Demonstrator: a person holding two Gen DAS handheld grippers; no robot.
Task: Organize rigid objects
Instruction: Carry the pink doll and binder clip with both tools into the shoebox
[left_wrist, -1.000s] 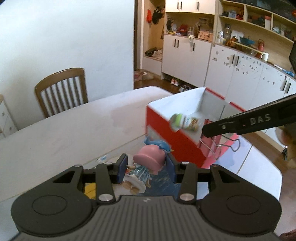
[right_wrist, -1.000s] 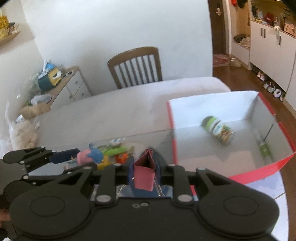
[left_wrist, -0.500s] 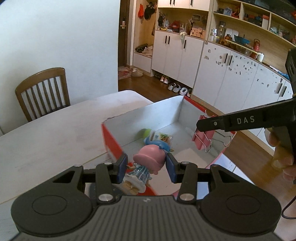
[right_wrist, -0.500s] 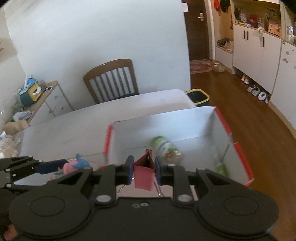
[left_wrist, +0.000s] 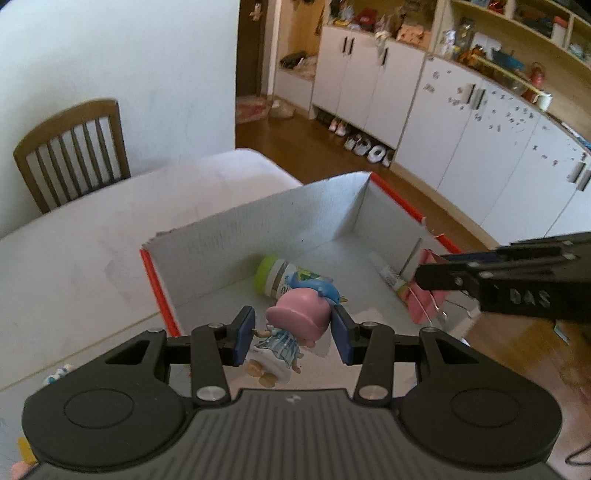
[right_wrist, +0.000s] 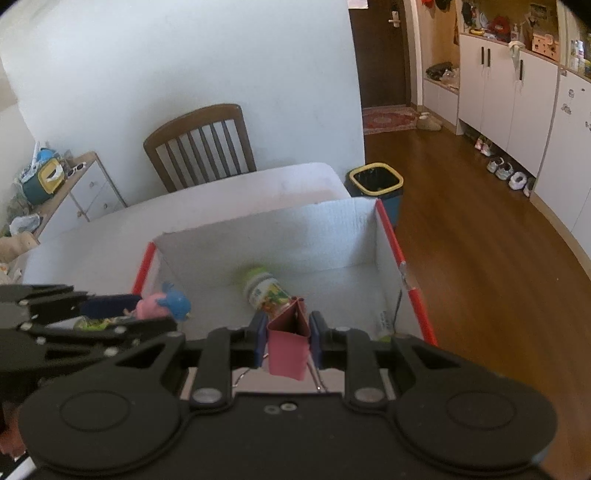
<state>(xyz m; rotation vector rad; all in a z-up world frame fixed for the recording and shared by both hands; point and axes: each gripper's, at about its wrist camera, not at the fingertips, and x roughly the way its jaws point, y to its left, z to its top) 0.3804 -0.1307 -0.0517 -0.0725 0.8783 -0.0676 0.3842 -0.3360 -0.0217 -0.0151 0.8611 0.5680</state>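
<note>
A white table (left_wrist: 92, 236) fills the near left of the scene, with a wooden chair (right_wrist: 199, 146) drawn up at its far side against the white wall. On the table's right end sits a large open box (left_wrist: 258, 221), white inside with red edges. Beyond it the brown wooden floor runs to a row of white cupboards (left_wrist: 461, 129), with shoes lined up along their foot, and a small bin (right_wrist: 376, 181) with a yellow rim stands on the floor just past the table's far corner.

Inside the box a bottle (left_wrist: 280, 277) with a green cap lies on its side near the middle of the bottom, and a thin tube (left_wrist: 388, 275) lies along the right wall.

The left gripper (left_wrist: 291, 336) hangs over the near left part of the box. Its blue pads are partly closed and pinch a small doll (left_wrist: 291, 325) with a big pink hat and a blue dress, held above the box bottom.

The right gripper (right_wrist: 288, 334) is over the near right part of the box, its jaws almost fully closed and clamped on the sides of a pink binder clip (right_wrist: 286, 347), whose wire handles stick out below the fingers. From the left camera the clip appears just beside the right wall of the box.
</note>
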